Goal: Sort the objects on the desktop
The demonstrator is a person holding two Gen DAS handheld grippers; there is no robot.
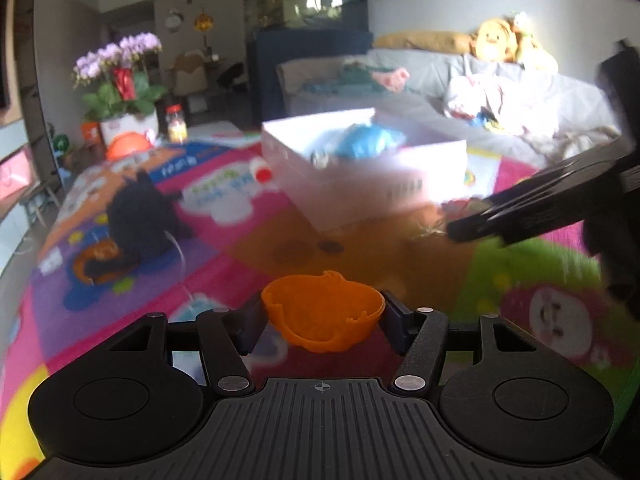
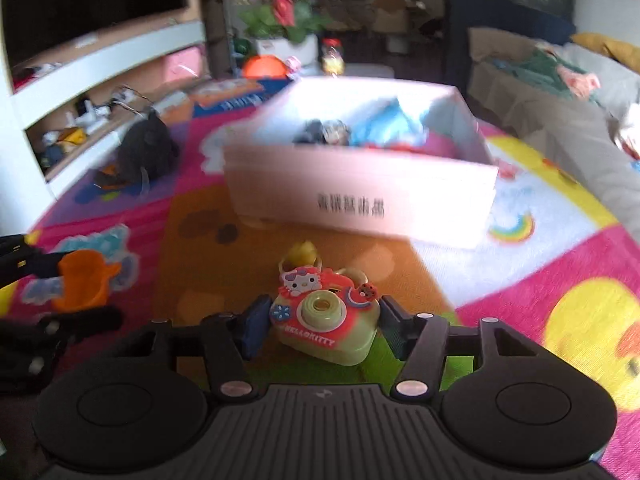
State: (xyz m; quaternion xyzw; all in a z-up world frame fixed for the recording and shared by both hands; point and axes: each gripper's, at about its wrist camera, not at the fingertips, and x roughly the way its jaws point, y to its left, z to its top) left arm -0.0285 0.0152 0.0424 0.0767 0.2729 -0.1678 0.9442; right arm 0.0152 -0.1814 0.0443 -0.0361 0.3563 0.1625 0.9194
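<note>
While both grippers clamp toys, a white box [image 2: 360, 196] stands ahead on the play mat [image 2: 540, 280].

Left gripper [image 1: 323, 314] squeezes an orange shell [image 1: 322, 310], open side up, above the mat; right gripper [image 2: 318, 322] pinches a toy camera [image 2: 324, 320] by its sides. Blue and dark items lie inside the box; a black plush [image 1: 138, 214] sits left of it.

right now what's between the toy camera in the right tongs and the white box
Only bare play mat, its orange patch, lies between the toy camera and white box, per the right wrist view.
</note>
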